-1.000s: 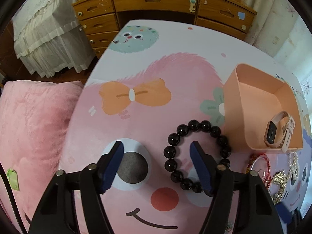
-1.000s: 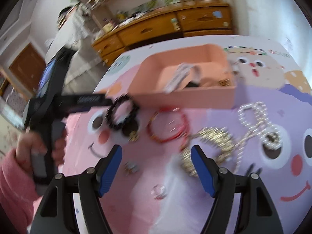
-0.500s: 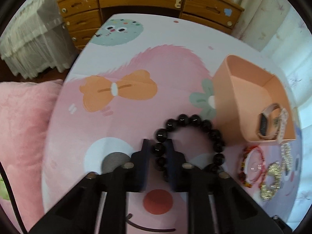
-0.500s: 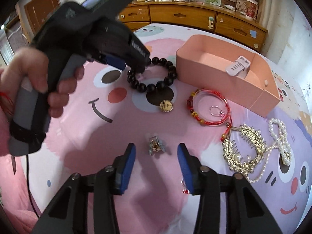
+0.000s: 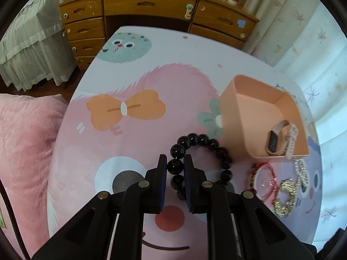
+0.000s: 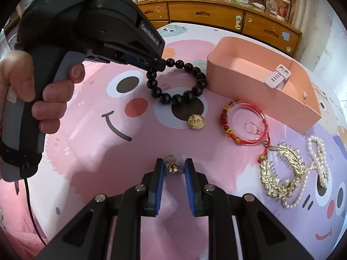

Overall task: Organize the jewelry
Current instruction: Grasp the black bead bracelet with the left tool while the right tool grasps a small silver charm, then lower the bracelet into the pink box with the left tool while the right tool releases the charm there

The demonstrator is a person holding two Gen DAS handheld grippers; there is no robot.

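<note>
Flat on the cloth, black bead bracelet point(image 5: 201, 162) sits pinched by the left hand-held gripper point(image 5: 175, 166).

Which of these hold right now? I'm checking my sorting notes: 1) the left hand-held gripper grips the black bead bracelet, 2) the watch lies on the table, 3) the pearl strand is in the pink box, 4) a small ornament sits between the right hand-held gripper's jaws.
1) True: the left hand-held gripper is shut on the black bead bracelet.
2) False: the watch lies inside the pink box.
3) False: the pearl strand lies on the table, outside the box.
4) True: the small ornament sits between the closing jaws of the right hand-held gripper.
</note>
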